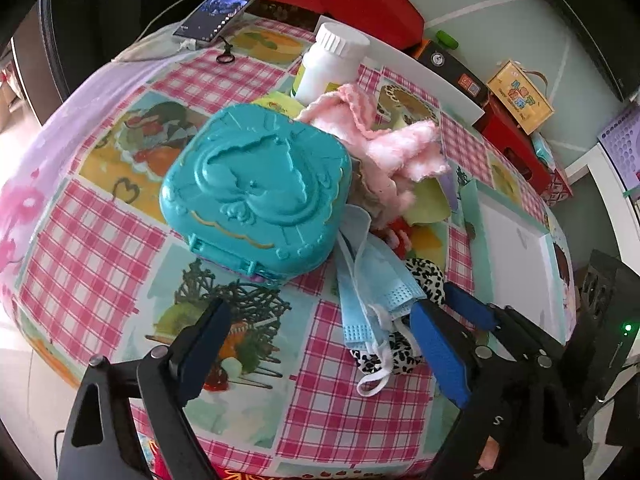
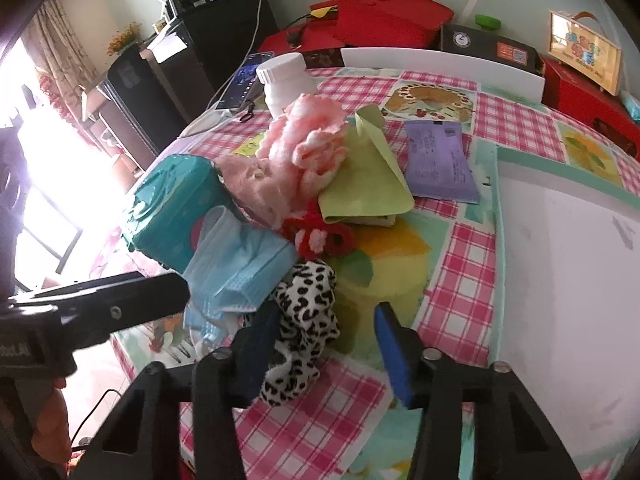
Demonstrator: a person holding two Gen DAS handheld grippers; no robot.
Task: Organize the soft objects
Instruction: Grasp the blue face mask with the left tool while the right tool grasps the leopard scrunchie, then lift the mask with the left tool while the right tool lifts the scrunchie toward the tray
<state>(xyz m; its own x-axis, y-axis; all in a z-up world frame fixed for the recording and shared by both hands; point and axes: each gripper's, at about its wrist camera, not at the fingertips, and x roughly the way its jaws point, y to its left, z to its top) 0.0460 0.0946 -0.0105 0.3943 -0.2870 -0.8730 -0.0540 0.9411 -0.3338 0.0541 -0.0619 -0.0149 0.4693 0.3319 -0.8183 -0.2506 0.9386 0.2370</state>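
So far we judge little is sorted: the white tray (image 2: 568, 264) holds nothing. Beside it the soft pile remains: leopard cloth (image 2: 304, 320), blue masks (image 1: 372, 280), pink towel (image 2: 308, 148). Our right gripper (image 2: 324, 344) straddles the leopard cloth, jaws spread; our left gripper (image 1: 320, 344) also spread, empty. Open room lies between pile and tray; the teal case (image 1: 256, 188) crowds the far side.

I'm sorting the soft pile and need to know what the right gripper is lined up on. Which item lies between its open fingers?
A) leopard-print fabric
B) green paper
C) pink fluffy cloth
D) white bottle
A: in the right wrist view the right gripper stands open with the leopard-print fabric bunched against its left finger, not yet clamped.
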